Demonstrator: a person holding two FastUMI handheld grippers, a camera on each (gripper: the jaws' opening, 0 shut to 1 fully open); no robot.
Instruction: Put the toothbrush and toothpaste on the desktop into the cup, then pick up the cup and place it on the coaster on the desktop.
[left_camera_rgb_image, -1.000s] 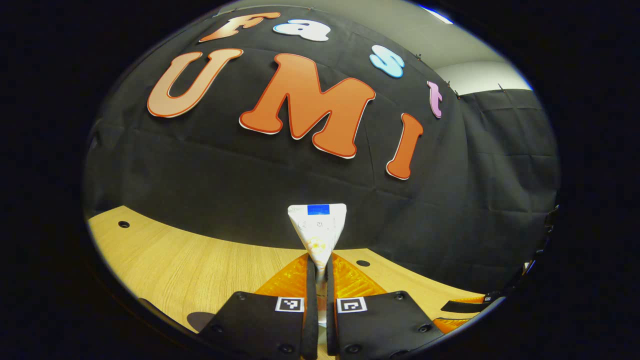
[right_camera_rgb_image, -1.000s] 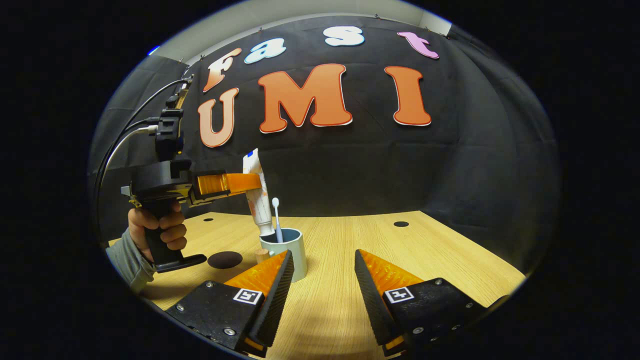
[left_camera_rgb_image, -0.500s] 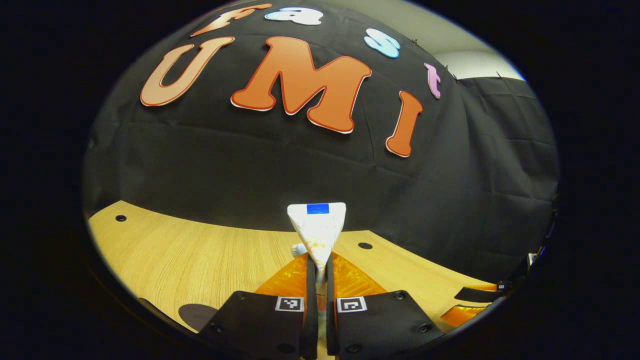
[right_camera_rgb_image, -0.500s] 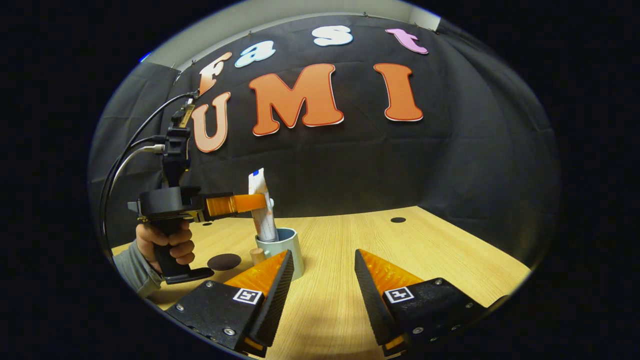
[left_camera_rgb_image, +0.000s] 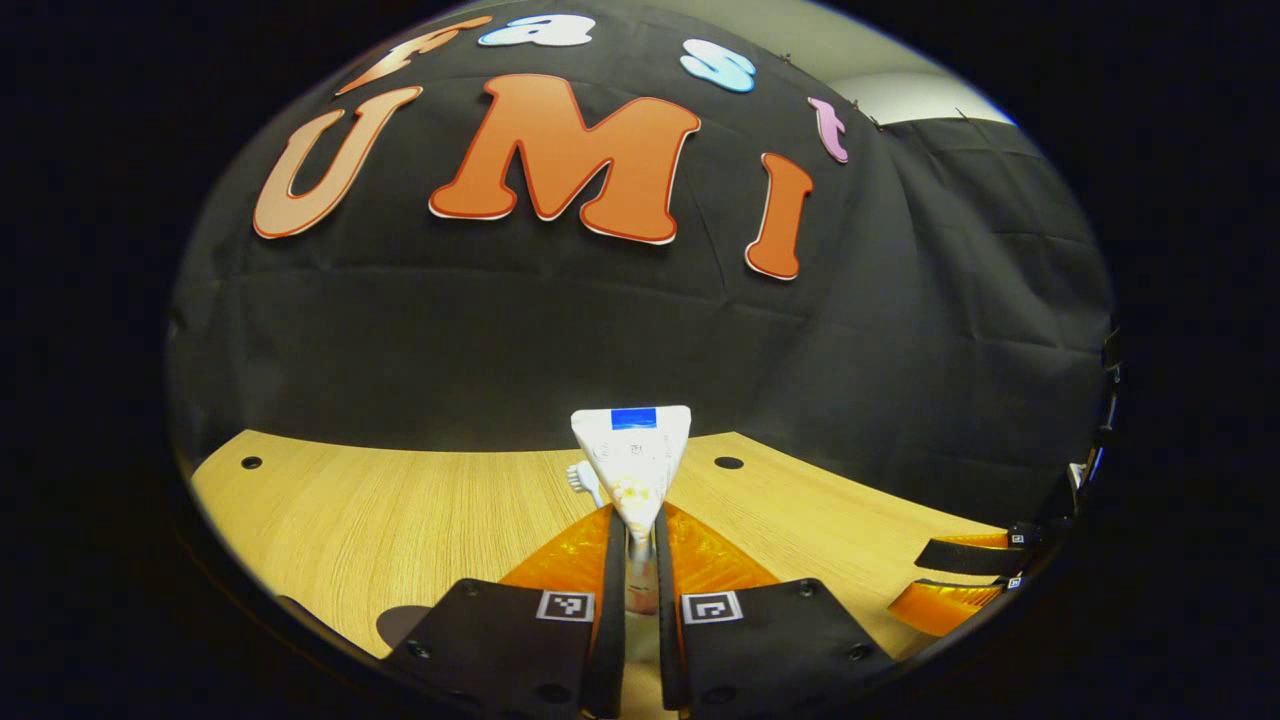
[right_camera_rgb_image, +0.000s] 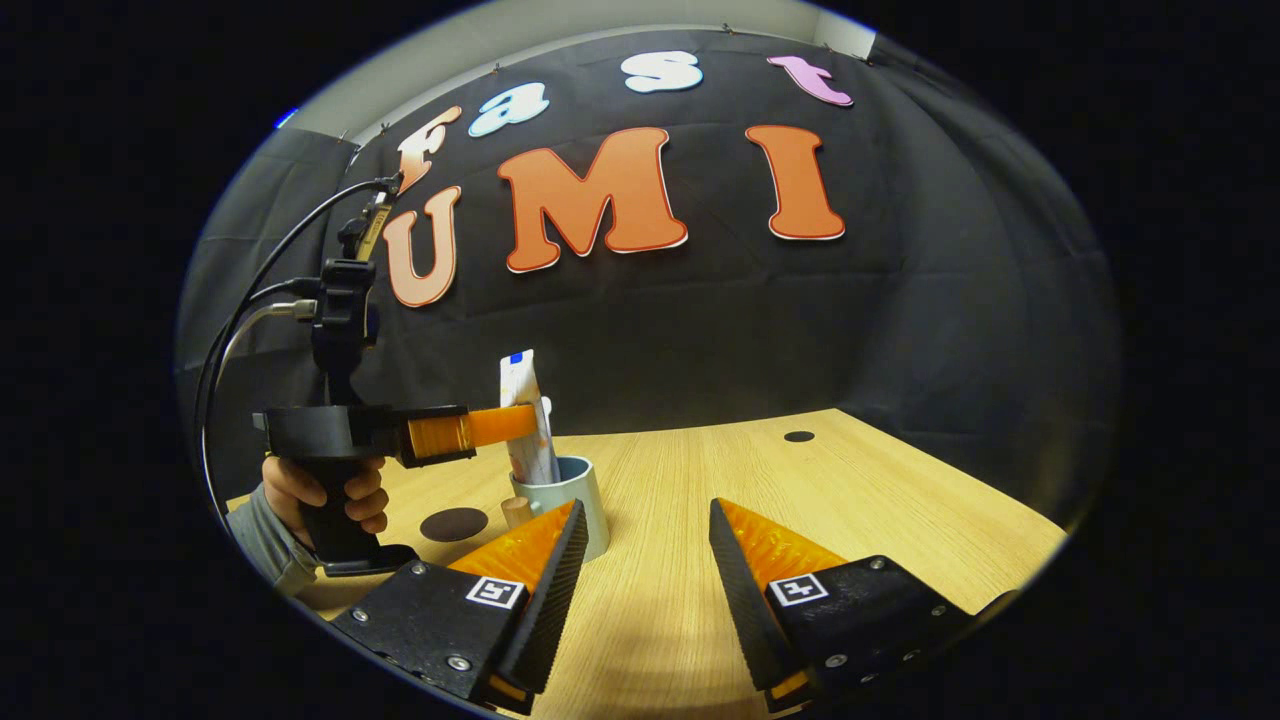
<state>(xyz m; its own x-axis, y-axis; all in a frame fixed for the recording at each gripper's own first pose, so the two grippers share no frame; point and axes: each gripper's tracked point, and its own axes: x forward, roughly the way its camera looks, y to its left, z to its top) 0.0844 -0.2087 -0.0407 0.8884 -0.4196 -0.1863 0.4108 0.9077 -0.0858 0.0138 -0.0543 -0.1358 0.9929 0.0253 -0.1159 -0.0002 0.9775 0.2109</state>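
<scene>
Pale wood-grain desktop (right_camera_rgb_image: 700, 520) with a few dark round holes, black cloth wall behind. Left gripper (left_camera_rgb_image: 636, 560), held by a hand (right_camera_rgb_image: 330, 495) at the left of the right gripper view, is pinched narrow on the white toothpaste tube (left_camera_rgb_image: 632, 455); in that view the tube stands nearly upright with its lower end down inside the pale blue-grey cylindrical cup (right_camera_rgb_image: 567, 500), crimped end up. Right gripper (right_camera_rgb_image: 640, 570) hovers low over the desktop just beside the cup, jaws wide, holding nothing. White toothbrush head (left_camera_rgb_image: 583, 478) peeks out beside the tube, so the brush is judged already in the cup. Dark round coaster (right_camera_rgb_image: 453, 523) lies flat on the desktop left of the cup, a small tan wooden cylinder (right_camera_rgb_image: 517, 511) between them. Risks, as judgement: release with the tube leaning could tip it onto the rim and rock the light cup; withdrawing the left fingers sideways could drag tube or cup; a tall load makes the cup top-heavy for the later lift. The wooden cylinder sits in the path to the coaster and could be knocked. Open desktop lies right of and behind the cup; near edge is close to the right gripper.
</scene>
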